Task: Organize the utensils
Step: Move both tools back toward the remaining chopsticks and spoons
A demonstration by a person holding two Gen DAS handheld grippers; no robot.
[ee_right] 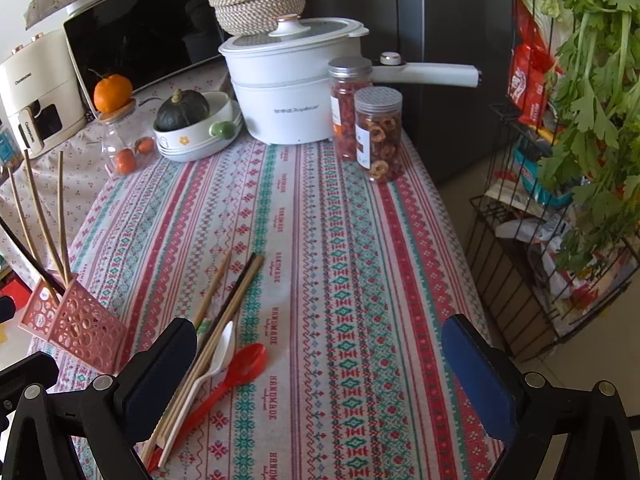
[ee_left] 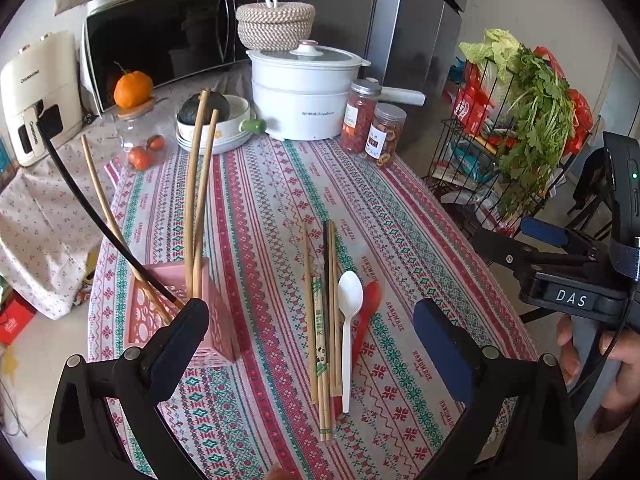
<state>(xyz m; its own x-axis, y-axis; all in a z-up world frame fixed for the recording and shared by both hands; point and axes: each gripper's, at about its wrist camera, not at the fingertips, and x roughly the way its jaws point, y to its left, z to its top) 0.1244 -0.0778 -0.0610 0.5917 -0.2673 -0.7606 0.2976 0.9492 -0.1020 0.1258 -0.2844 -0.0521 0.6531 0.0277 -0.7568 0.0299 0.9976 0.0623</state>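
Observation:
A pink perforated holder (ee_left: 216, 312) stands at the table's left side with several chopsticks upright in it. Loose chopsticks (ee_left: 324, 320), a white spoon (ee_left: 349, 312) and a red spoon (ee_left: 366, 316) lie side by side on the patterned cloth. My left gripper (ee_left: 312, 320) hangs open above this bundle, its left finger next to the holder. In the right wrist view the holder (ee_right: 88, 332) is at the far left. The chopsticks (ee_right: 228, 304), white spoon (ee_right: 216, 360) and red spoon (ee_right: 244, 364) lie by my right gripper's left finger. My right gripper (ee_right: 320, 336) is open over bare cloth.
At the back stand a white pot (ee_left: 300, 96), two snack jars (ee_left: 384, 132), a bowl with a squash (ee_left: 224, 124) and a microwave (ee_left: 160, 40). A wire rack with greens (ee_left: 520, 140) stands past the table's right edge. A hand (ee_left: 612, 360) holds the right gripper's handle.

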